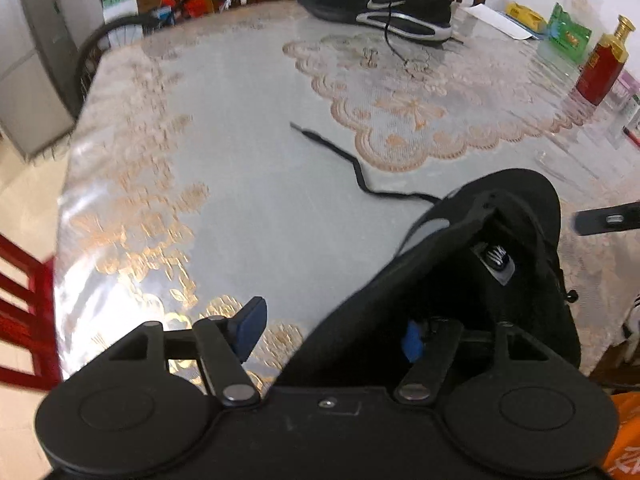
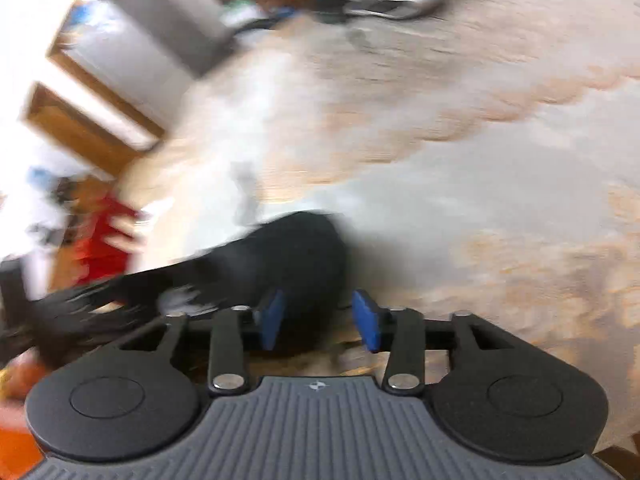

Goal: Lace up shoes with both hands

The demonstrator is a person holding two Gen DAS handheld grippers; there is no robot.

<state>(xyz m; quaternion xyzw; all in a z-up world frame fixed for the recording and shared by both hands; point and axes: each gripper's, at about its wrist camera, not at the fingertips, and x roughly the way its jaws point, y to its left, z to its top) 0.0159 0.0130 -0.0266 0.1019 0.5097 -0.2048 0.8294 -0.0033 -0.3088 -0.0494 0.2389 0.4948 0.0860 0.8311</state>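
Note:
A black shoe (image 1: 516, 240) lies close on the lace-covered table (image 1: 240, 184), opening toward me. My left gripper (image 1: 332, 334) is open and straddles the shoe's side wall: one blue pad (image 1: 250, 328) is outside and clear of it, the other (image 1: 414, 340) inside the opening. A black lace (image 1: 356, 168) runs from the shoe across the table, its tip free. The right wrist view is blurred. There my right gripper (image 2: 319, 320) is open, with the black shoe (image 2: 300, 264) just ahead and partly in the gap. A dark finger (image 1: 608, 218) enters at the right edge.
A second black shoe with a white logo (image 1: 376, 4) sits at the far edge, its lace trailing. A red and gold bottle (image 1: 604, 68), green packets (image 1: 568, 34) and papers stand at the right. A red chair (image 1: 24, 304) is by the left table edge.

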